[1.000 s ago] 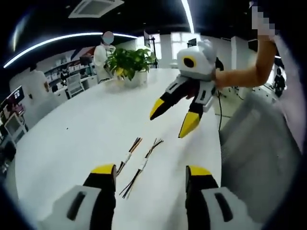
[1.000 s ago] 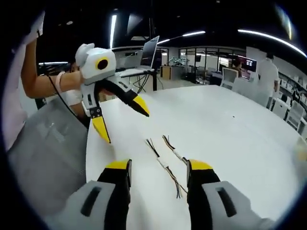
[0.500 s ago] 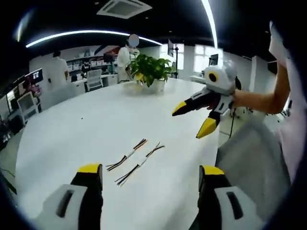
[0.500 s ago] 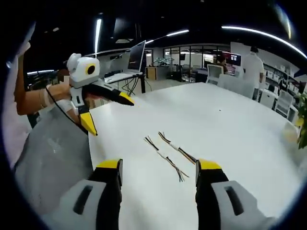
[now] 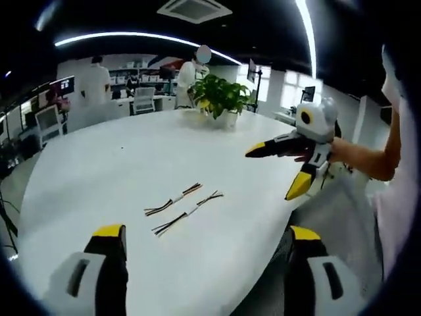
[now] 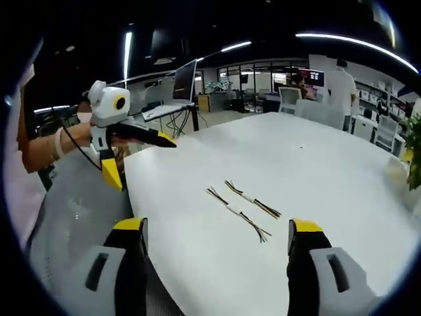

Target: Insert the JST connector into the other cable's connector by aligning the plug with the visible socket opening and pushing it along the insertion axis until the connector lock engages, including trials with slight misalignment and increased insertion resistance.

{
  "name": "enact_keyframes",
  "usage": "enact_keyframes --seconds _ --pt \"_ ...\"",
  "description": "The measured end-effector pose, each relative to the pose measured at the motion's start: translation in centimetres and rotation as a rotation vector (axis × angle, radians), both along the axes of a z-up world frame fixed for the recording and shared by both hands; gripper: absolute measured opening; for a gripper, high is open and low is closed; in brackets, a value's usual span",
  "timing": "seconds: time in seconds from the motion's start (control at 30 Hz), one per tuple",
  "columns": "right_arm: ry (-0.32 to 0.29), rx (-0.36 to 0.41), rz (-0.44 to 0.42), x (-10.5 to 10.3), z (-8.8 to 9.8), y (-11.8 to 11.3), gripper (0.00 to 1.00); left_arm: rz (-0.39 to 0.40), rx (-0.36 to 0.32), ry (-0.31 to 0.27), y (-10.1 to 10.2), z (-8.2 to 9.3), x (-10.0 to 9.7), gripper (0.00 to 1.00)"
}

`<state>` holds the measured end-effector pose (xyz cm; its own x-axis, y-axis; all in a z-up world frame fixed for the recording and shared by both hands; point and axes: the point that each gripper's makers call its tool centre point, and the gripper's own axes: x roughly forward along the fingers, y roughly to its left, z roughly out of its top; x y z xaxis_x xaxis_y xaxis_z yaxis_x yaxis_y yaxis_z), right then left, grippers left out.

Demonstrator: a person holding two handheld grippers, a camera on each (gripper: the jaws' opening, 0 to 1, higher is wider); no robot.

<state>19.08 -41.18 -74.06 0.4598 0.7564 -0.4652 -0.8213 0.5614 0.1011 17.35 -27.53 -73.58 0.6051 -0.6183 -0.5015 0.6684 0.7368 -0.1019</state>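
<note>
showing a potted plant (image 5: 220, 99) behind both cables (image 5: 183, 207), left view.

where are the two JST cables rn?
Both cables lie side by side on the white table, untouched. In the left gripper view they sit centre, ahead of the open jaws, with the potted plant at the far edge.

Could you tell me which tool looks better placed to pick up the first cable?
Neither clearly. Both the left tool and right tool are open, empty and held back from the two cables on the white table.
</note>
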Motion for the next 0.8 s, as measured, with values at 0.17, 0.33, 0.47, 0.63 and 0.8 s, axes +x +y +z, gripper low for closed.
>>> enact_keyframes --seconds 0.17,0.33,0.47,0.63,0.8 --pt "0.004 -0.014 -0.014 -0.8 -0.2 -0.1 0.97 0.014 0.007 0.012 0.1 -0.3 -0.8 0.99" --pt "0.028 -0.03 -0.027 -1.5 -0.8 -0.3 0.98 0.025 0.013 0.017 0.2 -0.6 -1.5 0.99" --pt "0.079 -0.018 -0.061 -2.1 -1.5 -0.7 0.99 -0.005 0.028 0.017 -0.3 -0.6 -2.5 0.99" --pt "0.093 -0.045 -0.065 -2.9 -2.3 -1.0 0.99 0.04 0.021 0.034 -0.1 -1.0 -2.5 0.99" --pt "0.086 -0.08 -0.066 -3.2 -2.7 -1.4 0.99 0.064 0.026 0.044 -0.1 -1.6 -2.6 0.99"
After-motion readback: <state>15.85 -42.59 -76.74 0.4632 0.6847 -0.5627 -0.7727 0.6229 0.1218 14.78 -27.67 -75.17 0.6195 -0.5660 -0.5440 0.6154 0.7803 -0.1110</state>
